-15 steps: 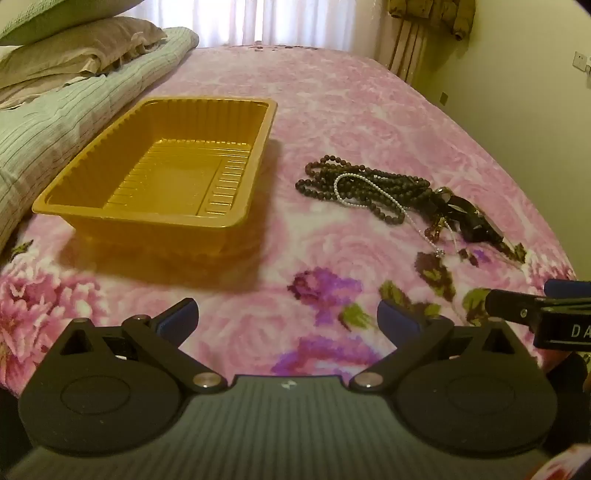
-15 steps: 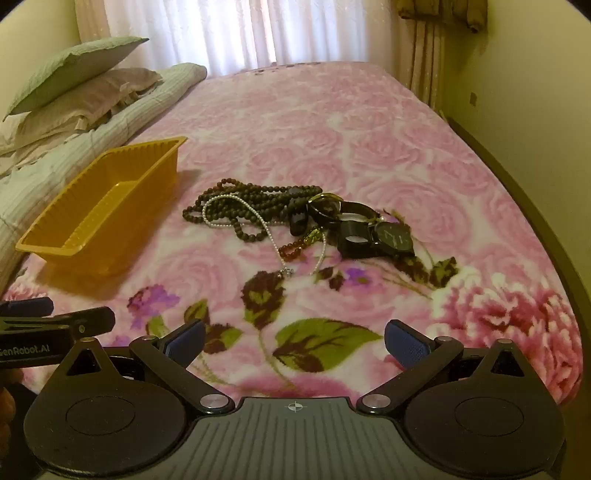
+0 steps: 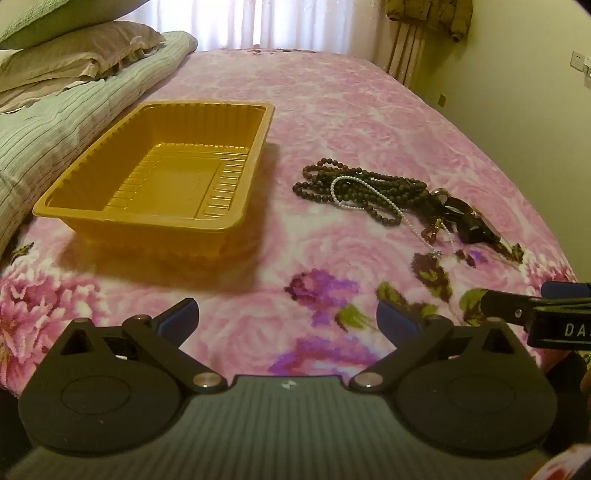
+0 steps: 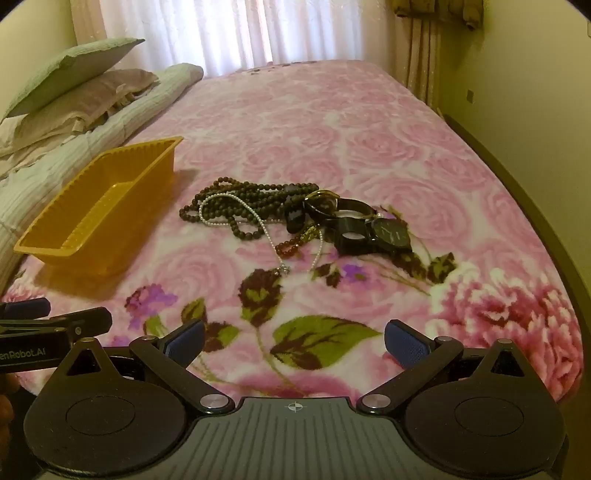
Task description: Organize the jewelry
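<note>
A pile of jewelry lies on the pink floral bedspread: dark bead strands (image 4: 243, 201) (image 3: 354, 186), a white pearl string (image 4: 236, 210) (image 3: 354, 192), a small red bead bracelet (image 4: 290, 245) and black watches (image 4: 373, 229) (image 3: 469, 221). An empty yellow plastic tray (image 3: 162, 173) (image 4: 92, 218) sits to the left of the pile. My left gripper (image 3: 288, 317) is open and empty, near the bed's front edge below the tray. My right gripper (image 4: 293, 345) is open and empty, in front of the pile and well short of it.
Pillows (image 4: 74, 85) and a folded striped quilt (image 3: 66, 118) line the left side of the bed. The wall and bed edge (image 4: 517, 184) run along the right. Curtains (image 4: 236, 33) hang at the far end.
Both grippers have barely shifted; the views are almost the same. Nothing was taken hold of or moved.
</note>
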Demonstrator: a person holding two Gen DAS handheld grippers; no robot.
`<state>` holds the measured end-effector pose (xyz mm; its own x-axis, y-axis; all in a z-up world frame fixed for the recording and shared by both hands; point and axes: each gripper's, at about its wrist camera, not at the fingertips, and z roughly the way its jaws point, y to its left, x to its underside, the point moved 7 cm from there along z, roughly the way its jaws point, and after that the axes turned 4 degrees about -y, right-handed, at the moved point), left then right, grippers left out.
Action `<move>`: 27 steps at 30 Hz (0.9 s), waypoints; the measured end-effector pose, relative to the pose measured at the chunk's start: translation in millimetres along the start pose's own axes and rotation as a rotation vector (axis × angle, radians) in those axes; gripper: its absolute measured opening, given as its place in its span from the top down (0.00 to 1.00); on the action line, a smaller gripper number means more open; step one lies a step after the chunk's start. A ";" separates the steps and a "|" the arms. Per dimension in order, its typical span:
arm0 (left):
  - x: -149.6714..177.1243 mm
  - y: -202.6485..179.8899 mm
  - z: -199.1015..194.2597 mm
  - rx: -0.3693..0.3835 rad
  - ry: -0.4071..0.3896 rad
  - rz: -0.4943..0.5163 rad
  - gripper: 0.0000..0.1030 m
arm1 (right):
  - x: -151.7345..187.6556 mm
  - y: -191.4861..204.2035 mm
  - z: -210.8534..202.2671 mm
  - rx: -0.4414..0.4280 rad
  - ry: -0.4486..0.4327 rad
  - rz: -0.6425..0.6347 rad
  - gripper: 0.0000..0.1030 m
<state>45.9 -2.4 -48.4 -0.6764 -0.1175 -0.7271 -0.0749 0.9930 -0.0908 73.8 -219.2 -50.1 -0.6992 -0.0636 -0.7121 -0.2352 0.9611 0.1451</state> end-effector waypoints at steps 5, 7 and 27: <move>-0.1 -0.9 0.0 -0.001 -0.001 0.002 0.01 | -0.3 -0.2 0.2 0.001 0.000 0.003 0.00; -0.6 -0.8 -0.6 0.000 -0.002 0.001 0.01 | -0.8 -0.5 0.0 0.001 0.000 0.002 0.00; -0.5 -3.1 -1.0 0.000 -0.004 0.003 0.01 | 0.3 -2.7 2.3 0.003 0.005 0.006 0.00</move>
<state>45.7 -5.3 -47.1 -0.6740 -0.1144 -0.7299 -0.0727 0.9934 -0.0886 75.8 -221.3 -52.3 -0.7040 -0.0597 -0.7077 -0.2293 0.9622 0.1469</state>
